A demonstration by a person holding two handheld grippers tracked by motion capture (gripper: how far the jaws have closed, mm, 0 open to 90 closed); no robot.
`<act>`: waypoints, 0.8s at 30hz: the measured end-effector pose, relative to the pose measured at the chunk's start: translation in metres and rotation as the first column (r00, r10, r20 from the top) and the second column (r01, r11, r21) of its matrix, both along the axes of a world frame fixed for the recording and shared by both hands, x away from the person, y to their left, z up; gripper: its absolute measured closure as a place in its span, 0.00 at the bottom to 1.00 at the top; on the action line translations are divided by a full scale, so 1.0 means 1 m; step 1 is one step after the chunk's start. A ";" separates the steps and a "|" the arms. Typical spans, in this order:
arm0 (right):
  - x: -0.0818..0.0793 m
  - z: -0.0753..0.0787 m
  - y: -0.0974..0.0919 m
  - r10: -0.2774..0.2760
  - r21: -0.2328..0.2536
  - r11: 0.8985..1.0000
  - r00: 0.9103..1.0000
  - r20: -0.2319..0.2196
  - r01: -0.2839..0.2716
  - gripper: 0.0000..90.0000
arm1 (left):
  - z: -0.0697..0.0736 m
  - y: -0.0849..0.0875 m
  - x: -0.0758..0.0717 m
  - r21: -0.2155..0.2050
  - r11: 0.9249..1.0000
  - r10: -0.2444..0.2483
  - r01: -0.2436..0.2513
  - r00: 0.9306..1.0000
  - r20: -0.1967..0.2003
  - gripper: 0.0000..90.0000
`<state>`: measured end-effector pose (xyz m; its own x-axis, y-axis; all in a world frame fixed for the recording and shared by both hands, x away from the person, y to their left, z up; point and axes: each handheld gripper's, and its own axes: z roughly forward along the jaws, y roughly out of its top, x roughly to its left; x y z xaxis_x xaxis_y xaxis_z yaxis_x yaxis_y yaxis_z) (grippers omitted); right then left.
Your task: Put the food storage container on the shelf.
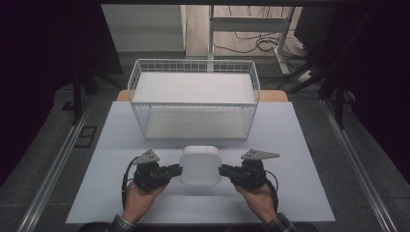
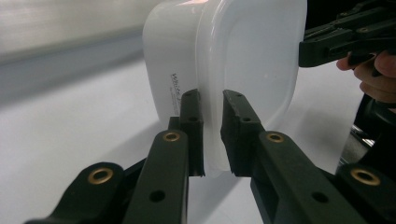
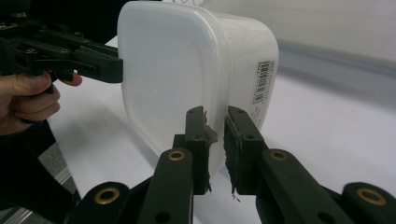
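Observation:
A white rounded plastic container (image 1: 200,165) with a lid is at the front middle of the table, between my two grippers. My left gripper (image 1: 179,169) comes in from its left side and is shut on the lid's rim, which shows pinched between the pads in the left gripper view (image 2: 212,100). My right gripper (image 1: 222,169) clamps the opposite rim from the right, its worn pads pressing on it (image 3: 215,114). The container (image 2: 224,60) has a printed label on its wall, and a barcode sticker shows on the container (image 3: 187,60) in the right gripper view.
A white wire basket (image 1: 193,96) with a shelf stands open-topped just behind the container. The white table sheet (image 1: 121,193) spreads to both sides. Dark frame posts and metal rails run along the table's left and right.

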<state>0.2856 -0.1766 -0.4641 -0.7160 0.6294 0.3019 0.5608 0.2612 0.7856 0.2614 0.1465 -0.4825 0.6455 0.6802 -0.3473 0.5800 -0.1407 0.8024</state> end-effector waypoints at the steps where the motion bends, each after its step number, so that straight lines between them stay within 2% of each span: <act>1: 0.003 0.002 0.001 0.000 0.000 1.000 1.000 0.004 0.000 0.88 | 0.001 0.001 0.002 -0.002 1.000 0.002 -0.002 1.000 0.002 0.88; 8: 0.023 0.011 0.008 -0.009 0.014 1.000 0.999 0.032 0.009 0.88 | 0.013 0.007 0.024 -0.002 1.000 0.017 -0.017 0.999 0.031 0.88; 9: 0.032 0.014 0.010 -0.016 0.010 1.000 0.999 0.043 0.015 0.87 | 0.015 0.008 0.031 -0.003 1.000 0.024 -0.024 0.999 0.035 0.88; 15: 0.053 0.015 0.016 -0.026 0.001 1.000 0.998 0.055 0.025 0.87 | 0.013 0.010 0.051 -0.009 0.999 0.051 -0.051 0.998 0.032 0.88; 16: 0.063 0.013 0.018 -0.032 0.001 0.999 0.998 0.054 0.032 0.87 | 0.012 0.011 0.057 -0.010 0.998 0.059 -0.059 0.998 0.030 0.88; 21: 0.078 0.010 0.023 -0.046 -0.001 0.999 0.998 0.048 0.046 0.87 | 0.009 0.012 0.071 -0.008 0.997 0.076 -0.076 0.997 0.026 0.88; 22: 0.085 0.009 0.025 -0.055 -0.004 0.998 0.997 0.045 0.055 0.86 | 0.008 0.013 0.078 -0.008 0.997 0.081 -0.081 0.996 0.025 0.88; 24: 0.090 0.007 0.026 -0.061 -0.008 0.998 0.997 0.043 0.061 0.86 | 0.005 0.013 0.086 -0.009 0.996 0.087 -0.087 0.996 0.021 0.88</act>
